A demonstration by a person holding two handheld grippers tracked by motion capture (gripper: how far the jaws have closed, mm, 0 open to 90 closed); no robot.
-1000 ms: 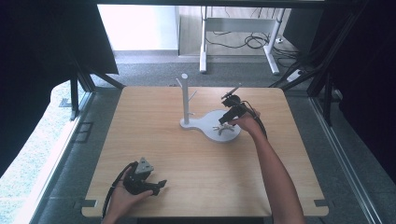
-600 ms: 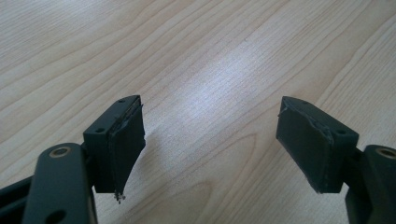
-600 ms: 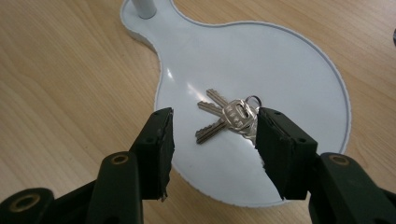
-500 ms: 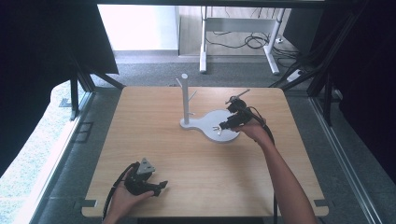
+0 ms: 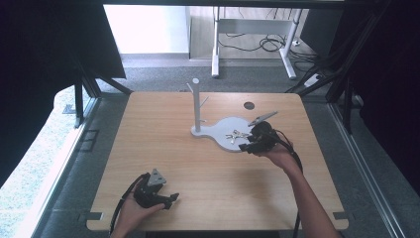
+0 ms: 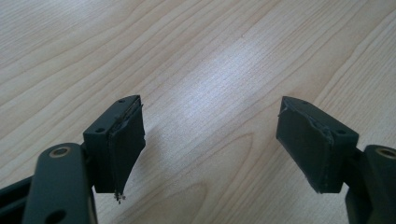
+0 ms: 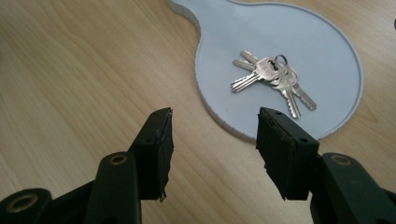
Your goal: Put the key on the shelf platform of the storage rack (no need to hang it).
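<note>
A bunch of silver keys [image 5: 236, 136] [image 7: 273, 79] lies flat on the round base plate [image 5: 223, 125] [image 7: 322, 56] of a white stand, whose post [image 5: 196, 104] rises at the plate's far left. My right gripper [image 5: 246, 147] [image 7: 215, 119] hovers at the plate's near right edge, pointing at the keys from a short way off. Its jaws have just been opening and stand open, with nothing between them. At the table's near left my left gripper [image 5: 169, 200] [image 6: 210, 105] rests low over bare wood, open and holding nothing.
The light wooden table [image 5: 163, 144] has a dark round hole [image 5: 248, 105] behind the stand. Short pegs stick out of the post near its top. Beyond the far edge are grey floor and a white desk frame [image 5: 257, 29].
My right gripper has drawn back from over the plate toward the near side, leaving the keys lying there. The left gripper has stayed put.
</note>
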